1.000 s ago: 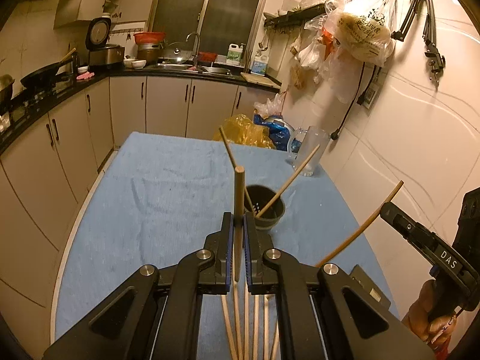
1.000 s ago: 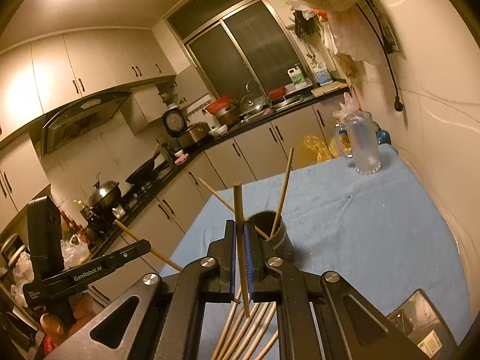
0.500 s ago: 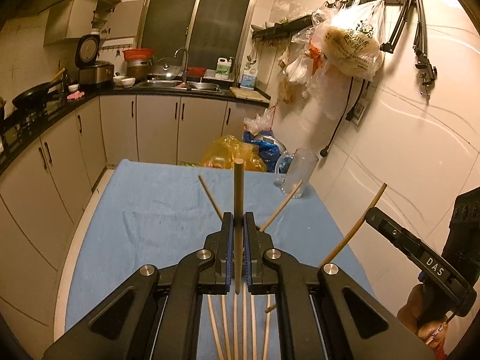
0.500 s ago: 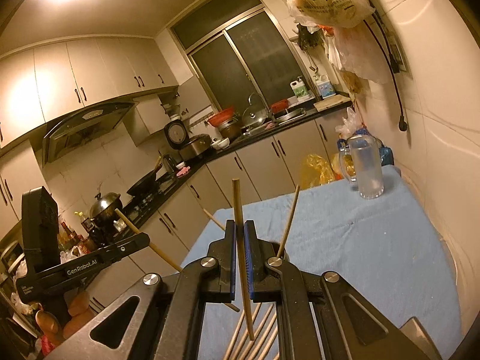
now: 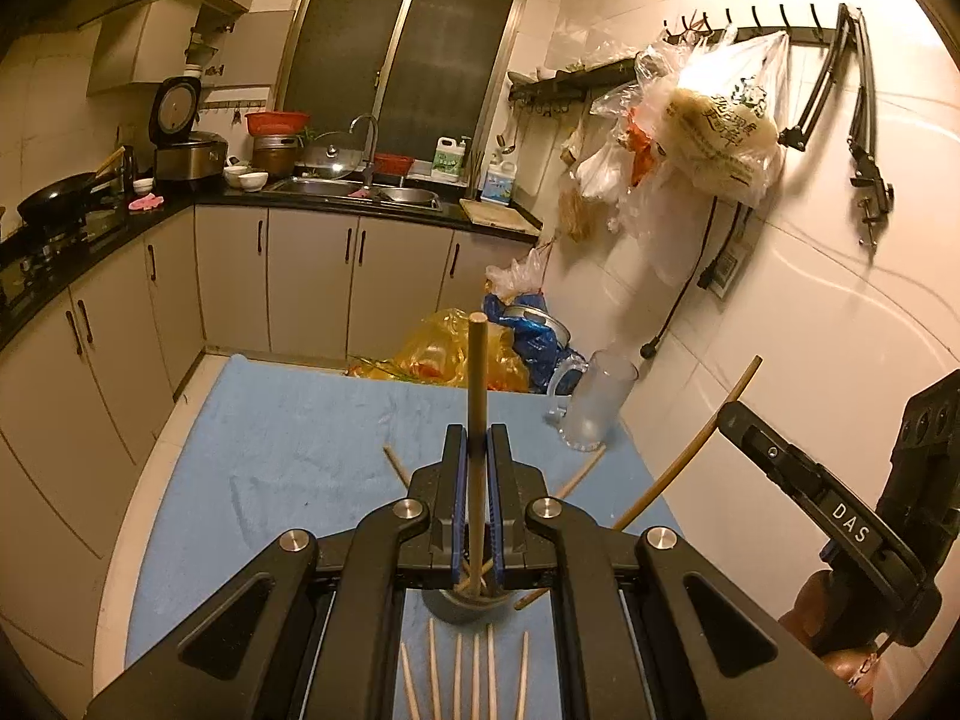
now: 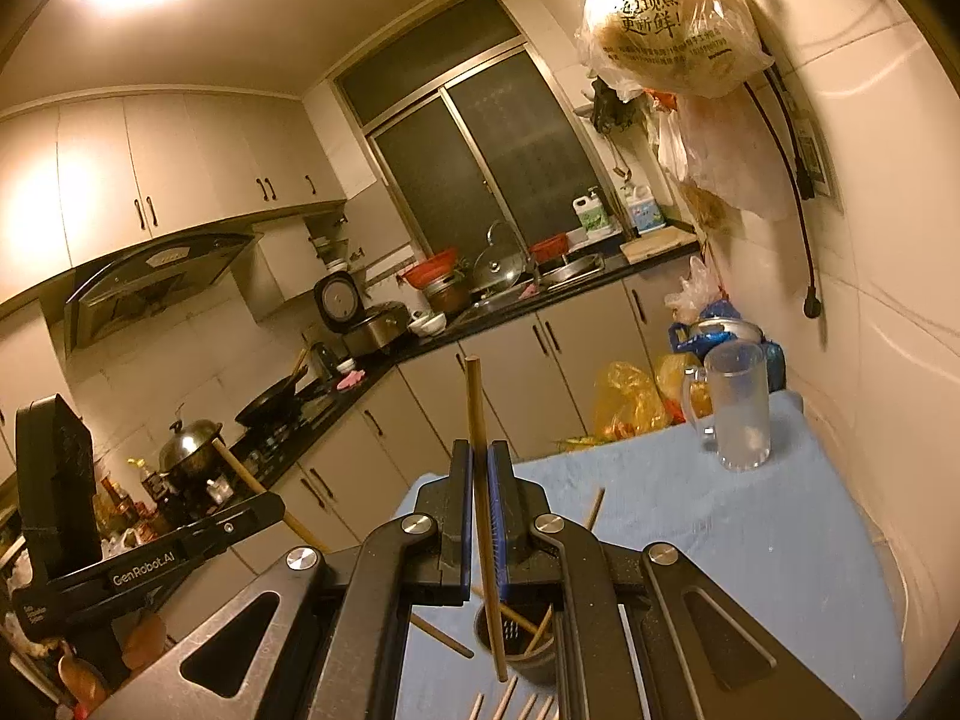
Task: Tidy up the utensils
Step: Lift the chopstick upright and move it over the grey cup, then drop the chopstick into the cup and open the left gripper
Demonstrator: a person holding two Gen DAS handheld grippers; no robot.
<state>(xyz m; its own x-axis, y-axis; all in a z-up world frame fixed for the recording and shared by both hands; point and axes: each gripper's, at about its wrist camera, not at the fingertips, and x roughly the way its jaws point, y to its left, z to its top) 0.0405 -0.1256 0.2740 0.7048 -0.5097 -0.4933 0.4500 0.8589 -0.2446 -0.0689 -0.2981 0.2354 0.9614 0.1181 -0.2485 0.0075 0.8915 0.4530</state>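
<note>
My left gripper point(image 5: 474, 450) is shut on a wooden chopstick point(image 5: 478, 372) that stands upright between the blue pads. Its lower end hangs over the dark utensil cup point(image 5: 465, 606), which holds a few leaning chopsticks. Several loose chopsticks point(image 5: 474, 672) lie on the blue cloth point(image 5: 288, 438) in front of the cup. In the right wrist view my right gripper point(image 6: 480, 462) is shut on a second chopstick point(image 6: 474, 408), its tip just beside the cup point(image 6: 522, 642). Each gripper shows in the other's view, the right gripper point(image 5: 729, 411) and the left gripper point(image 6: 264, 510).
A clear glass mug point(image 5: 594, 402) stands at the table's far right corner, near the tiled wall. Yellow and blue plastic bags point(image 5: 456, 354) sit past the far edge. Kitchen cabinets and a counter run along the left and back. A hand shows under each gripper.
Both grippers have risen with their chopsticks still held. The cup has slid from ahead of the jaws to below them in both views.
</note>
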